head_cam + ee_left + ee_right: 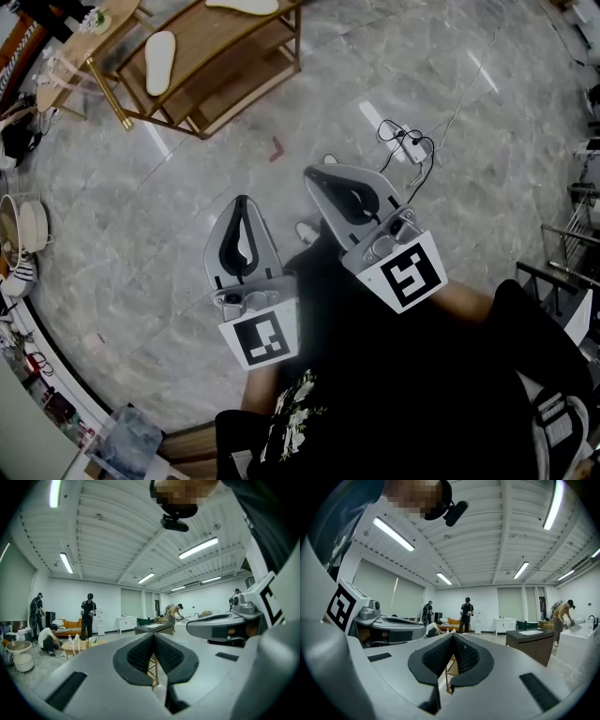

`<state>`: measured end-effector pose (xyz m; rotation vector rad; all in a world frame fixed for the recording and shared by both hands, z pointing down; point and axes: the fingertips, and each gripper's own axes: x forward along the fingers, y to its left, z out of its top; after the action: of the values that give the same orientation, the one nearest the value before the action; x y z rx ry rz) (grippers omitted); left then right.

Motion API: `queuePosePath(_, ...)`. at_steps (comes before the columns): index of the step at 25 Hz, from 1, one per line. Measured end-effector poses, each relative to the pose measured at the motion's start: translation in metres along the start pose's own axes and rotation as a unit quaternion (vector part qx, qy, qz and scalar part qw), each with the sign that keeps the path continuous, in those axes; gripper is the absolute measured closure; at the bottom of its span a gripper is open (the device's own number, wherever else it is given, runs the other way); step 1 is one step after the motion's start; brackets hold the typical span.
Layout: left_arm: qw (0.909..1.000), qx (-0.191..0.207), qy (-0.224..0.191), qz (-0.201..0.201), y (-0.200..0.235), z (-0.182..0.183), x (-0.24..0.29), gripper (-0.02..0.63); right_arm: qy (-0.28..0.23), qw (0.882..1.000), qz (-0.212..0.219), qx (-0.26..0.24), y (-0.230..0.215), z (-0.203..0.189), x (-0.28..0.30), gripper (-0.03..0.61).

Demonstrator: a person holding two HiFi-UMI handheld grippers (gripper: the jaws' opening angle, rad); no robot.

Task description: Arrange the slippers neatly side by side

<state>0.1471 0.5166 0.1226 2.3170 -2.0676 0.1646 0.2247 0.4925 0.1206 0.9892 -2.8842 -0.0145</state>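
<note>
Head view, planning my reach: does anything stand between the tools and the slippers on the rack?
Nothing visible blocks. Between the left tool, the right tool and the wooden rack holding the white slippers lies floor with one small red mark.

The grey plastic left gripper (242, 208) and right gripper (317, 180) hover over a marbled grey floor (141, 225), black-padded jaws closed on nothing. Well ahead of the left jaws stands a low wooden rack (246, 101), with one pale flat slipper (160, 62) on its lower shelf and a second pale slipper (242, 6) on the shelf above. A white power strip (410, 148) with black cables lies just beyond the right jaws.
</note>
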Motion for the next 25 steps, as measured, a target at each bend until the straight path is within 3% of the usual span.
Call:
queuePosePath(11, 0.9994, 0.006, 0.028, 0.018, 0.01, 0.0, 0.065, 0.612, 0.001, 1.0, 0.007, 0.02, -0.061, -0.003, 0.045, 0.58)
queuePosePath(25, 0.9976, 0.044, 0.033, 0.043, 0.004, 0.033, 0.171, 0.612, -0.022, 0.999, 0.019, 0.022, -0.176, 0.008, 0.098, 0.58)
